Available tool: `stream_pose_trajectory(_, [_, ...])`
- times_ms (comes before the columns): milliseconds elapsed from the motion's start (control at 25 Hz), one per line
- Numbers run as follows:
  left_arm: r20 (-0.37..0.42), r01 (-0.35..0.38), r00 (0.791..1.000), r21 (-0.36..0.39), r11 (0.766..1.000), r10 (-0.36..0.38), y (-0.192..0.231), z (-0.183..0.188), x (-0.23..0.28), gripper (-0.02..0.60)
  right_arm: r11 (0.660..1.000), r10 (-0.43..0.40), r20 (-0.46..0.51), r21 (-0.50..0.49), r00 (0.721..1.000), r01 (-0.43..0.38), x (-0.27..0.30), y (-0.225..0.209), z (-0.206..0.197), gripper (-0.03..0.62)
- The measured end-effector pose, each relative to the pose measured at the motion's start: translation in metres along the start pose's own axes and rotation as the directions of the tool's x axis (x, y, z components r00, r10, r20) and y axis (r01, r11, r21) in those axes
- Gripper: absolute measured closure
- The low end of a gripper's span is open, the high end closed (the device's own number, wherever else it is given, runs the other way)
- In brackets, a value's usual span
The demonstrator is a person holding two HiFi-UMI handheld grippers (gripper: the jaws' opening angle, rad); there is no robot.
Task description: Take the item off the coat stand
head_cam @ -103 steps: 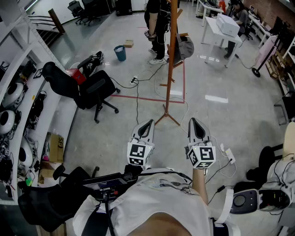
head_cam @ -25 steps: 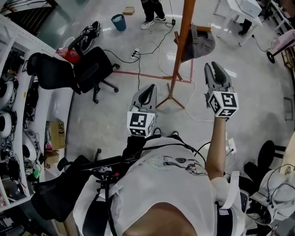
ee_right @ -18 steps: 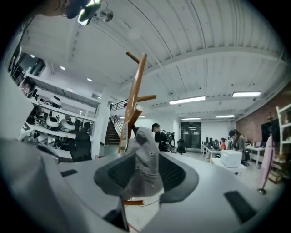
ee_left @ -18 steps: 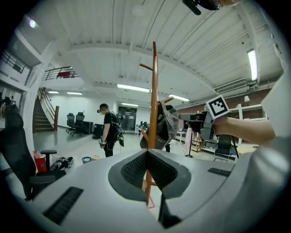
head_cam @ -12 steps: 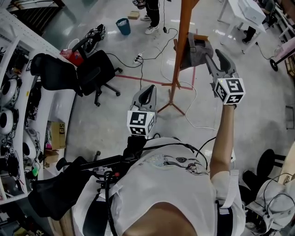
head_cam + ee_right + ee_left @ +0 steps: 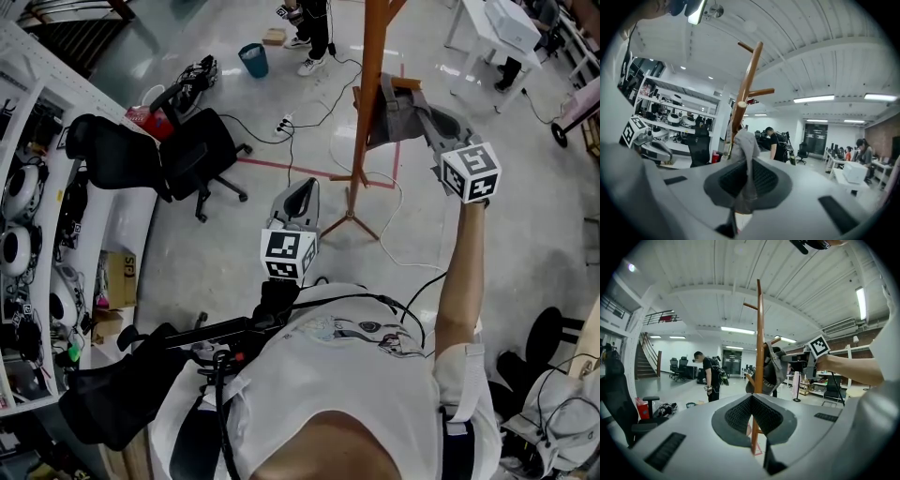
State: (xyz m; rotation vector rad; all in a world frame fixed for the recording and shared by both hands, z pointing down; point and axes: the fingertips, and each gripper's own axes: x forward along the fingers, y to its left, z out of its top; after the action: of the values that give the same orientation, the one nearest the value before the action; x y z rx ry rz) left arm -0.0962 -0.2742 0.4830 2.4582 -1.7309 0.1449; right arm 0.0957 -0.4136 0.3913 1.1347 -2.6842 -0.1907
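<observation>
A grey cap hangs on a peg of the tall brown wooden coat stand. My right gripper is raised to it at arm's length, and its jaws are closing with the cap's fabric pinched between them. In the right gripper view the grey cap drops down between the pads of my right gripper, with the coat stand just behind. My left gripper is held low near my chest, shut and empty. In its own view the left gripper points at the coat stand and the cap.
A black office chair stands left of the stand, with white shelves along the left wall. Cables trail across the floor round the stand's feet. A blue bin, a standing person and a white table are farther off.
My right gripper has risen and reached forward to the cap, opened wide, then closed on its fabric. The left gripper has stayed where it was.
</observation>
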Motion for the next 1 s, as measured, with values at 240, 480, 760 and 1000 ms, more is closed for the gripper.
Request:
stream_pose_trajectory(240, [-0.001, -0.004, 1.000, 0.000, 1.000, 0.004, -0.001, 0.000, -0.002, 0.580, 0.999, -0.045, 0.053, 0.002, 0.998, 0.045, -0.012, -0.001, 0.019, 0.576])
stream_pose_trajectory(480, [0.002, -0.002, 1.000, 0.003, 1.000, 0.002, -0.001, 0.002, -0.004, 0.580, 0.990, -0.141, 0.140, 0.000, 0.980, 0.142, -0.045, -0.016, 0.056, 0.576])
stream_pose_trajectory(760, [0.009, 0.024, 1.000, 0.008, 1.000, -0.024, -0.009, 0.004, -0.001, 0.579, 0.952, -0.301, 0.164, 0.001, 0.939, 0.305, -0.092, -0.038, 0.069, 0.576])
stream_pose_trajectory(1000, [-0.001, 0.062, 0.998, 0.017, 0.998, -0.062, -0.021, 0.004, 0.004, 0.578, 0.928, -0.371, 0.116, 0.009, 0.922, 0.372, -0.132, -0.033, 0.054, 0.576])
